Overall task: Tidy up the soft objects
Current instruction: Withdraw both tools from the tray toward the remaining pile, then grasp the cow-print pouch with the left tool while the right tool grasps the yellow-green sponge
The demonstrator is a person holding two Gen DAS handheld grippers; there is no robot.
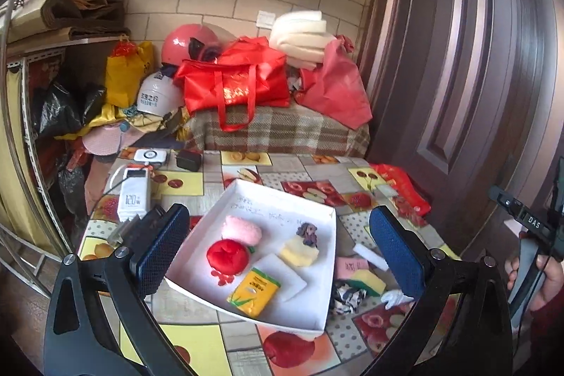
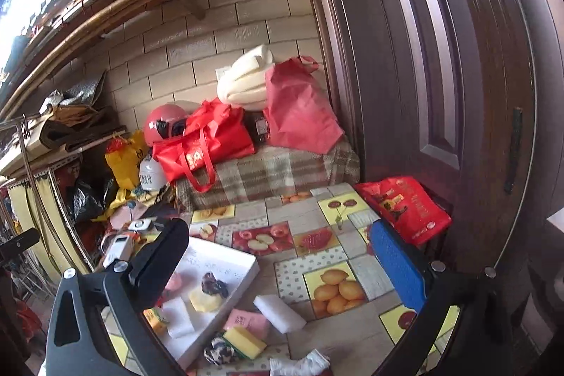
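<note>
White tray (image 1: 319,217): holds sorted red plush (image 1: 228,255), pink puff (image 1: 242,229), yellow sponge (image 1: 299,252).
Unsorted: white foam block (image 2: 279,308), yellow scourer (image 2: 244,341), just beside tray.
Left gripper (image 1: 278,247): jaws wide, empty, above tray.
Right gripper (image 2: 282,270): jaws wide, empty, probably positioned for foam block.

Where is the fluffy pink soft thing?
The fluffy pink soft roll lies inside the shallow white cardboard box, just behind the red plush apple.

Your tray (image 1: 319,273) sits mid-table with the plush tomato (image 1: 228,257), tissue pack (image 1: 254,292) and sponge slice (image 1: 299,252) inside, loose sponges (image 1: 366,281) just right of it, power bank (image 1: 133,194) off left, bags (image 1: 236,81) behind.
</note>
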